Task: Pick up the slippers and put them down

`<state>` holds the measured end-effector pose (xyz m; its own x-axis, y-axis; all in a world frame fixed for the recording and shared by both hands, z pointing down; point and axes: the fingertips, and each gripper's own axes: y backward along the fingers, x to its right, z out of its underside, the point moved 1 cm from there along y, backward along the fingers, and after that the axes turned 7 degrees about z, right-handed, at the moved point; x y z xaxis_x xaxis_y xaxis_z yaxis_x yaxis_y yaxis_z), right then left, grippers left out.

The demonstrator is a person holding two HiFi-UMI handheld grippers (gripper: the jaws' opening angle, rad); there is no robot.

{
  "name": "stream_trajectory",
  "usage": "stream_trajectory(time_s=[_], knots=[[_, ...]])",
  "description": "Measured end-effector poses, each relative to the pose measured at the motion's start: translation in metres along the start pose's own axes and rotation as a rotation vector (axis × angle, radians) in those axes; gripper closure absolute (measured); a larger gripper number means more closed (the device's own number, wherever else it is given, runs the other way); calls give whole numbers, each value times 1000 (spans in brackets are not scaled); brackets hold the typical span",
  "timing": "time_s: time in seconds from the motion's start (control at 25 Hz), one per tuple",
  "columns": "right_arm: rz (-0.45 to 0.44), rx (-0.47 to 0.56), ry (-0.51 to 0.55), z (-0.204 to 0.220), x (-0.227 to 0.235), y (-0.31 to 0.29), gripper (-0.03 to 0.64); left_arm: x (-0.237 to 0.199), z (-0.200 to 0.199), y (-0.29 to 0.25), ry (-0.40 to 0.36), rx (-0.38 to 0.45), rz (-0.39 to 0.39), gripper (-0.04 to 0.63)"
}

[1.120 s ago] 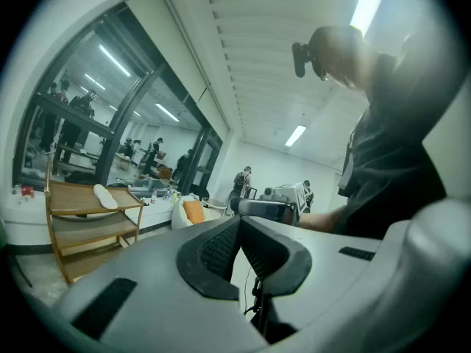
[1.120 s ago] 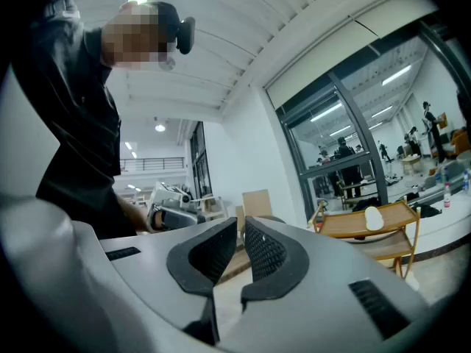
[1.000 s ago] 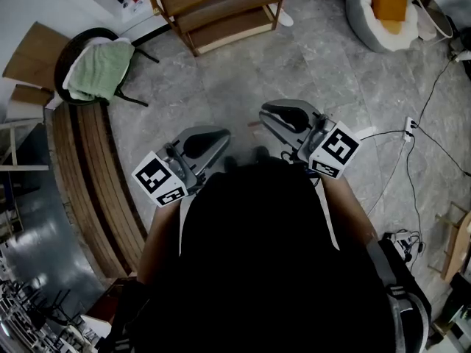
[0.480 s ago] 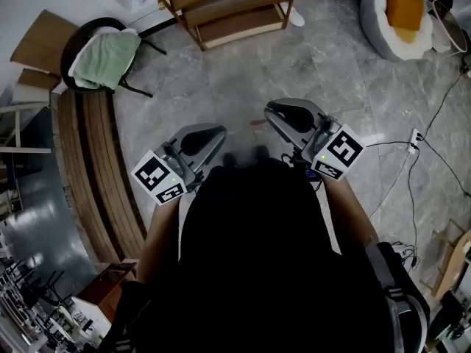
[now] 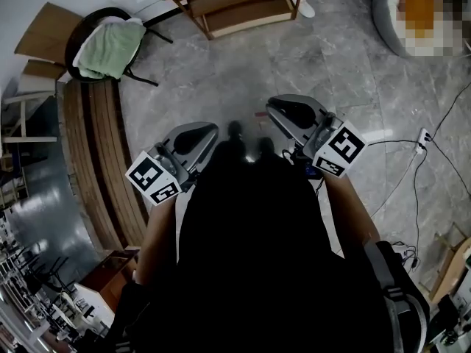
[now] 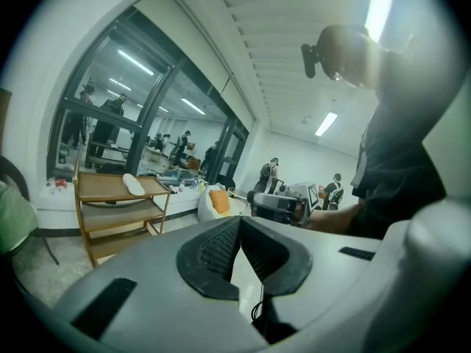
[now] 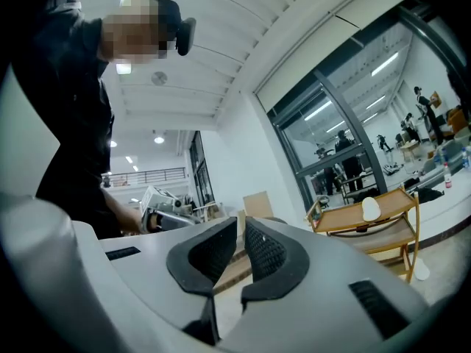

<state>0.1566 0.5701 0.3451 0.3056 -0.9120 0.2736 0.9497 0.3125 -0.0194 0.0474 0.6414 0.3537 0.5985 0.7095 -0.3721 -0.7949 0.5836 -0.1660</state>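
One white slipper (image 6: 134, 184) lies on the top board of a wooden shelf (image 6: 118, 215); the right gripper view shows that slipper (image 7: 370, 209) too. A second white slipper (image 5: 306, 9) lies on the floor by the shelf's (image 5: 243, 2) right leg. Both grippers are held close to my body, far from the shelf. My left gripper (image 5: 206, 129) has its pads meeting at the tips, with nothing between them. My right gripper (image 5: 274, 105) is shut with only a slit between its pads, also empty.
A black chair with a green towel (image 5: 110, 43) stands left of the shelf. A curved wooden bench (image 5: 96, 168) runs down the left. A white beanbag (image 5: 394, 20) sits at the top right, and cables with a power strip (image 5: 423, 137) lie at the right.
The shelf, chair and beanbag have slid toward the top of the head view. Both grippers have shifted a little and stay shut and empty.
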Motion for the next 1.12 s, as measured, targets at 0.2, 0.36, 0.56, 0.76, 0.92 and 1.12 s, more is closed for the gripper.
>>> stream_trajectory(time_s=[0.2, 0.36, 0.56, 0.76, 0.92, 1.12], knots=[[4, 24, -18, -3, 4, -7, 574, -7, 0, -10, 4, 0, 38, 584], [27, 22, -30, -3, 19, -18, 574, -27, 2, -17, 19, 1, 65, 584], [66, 15, -39, -16, 50, -39, 574, -73, -8, -25, 36, 37, 68, 584], [51, -46, -17, -29, 85, -101, 574, -141, -40, -22, 30, 83, 63, 584], [60, -31, -17, -55, 106, -159, 574, -195, -69, -6, 21, 123, 81, 584], [112, -33, -11, -77, 128, -205, 574, -254, -99, 1, 14, 148, 137, 584]])
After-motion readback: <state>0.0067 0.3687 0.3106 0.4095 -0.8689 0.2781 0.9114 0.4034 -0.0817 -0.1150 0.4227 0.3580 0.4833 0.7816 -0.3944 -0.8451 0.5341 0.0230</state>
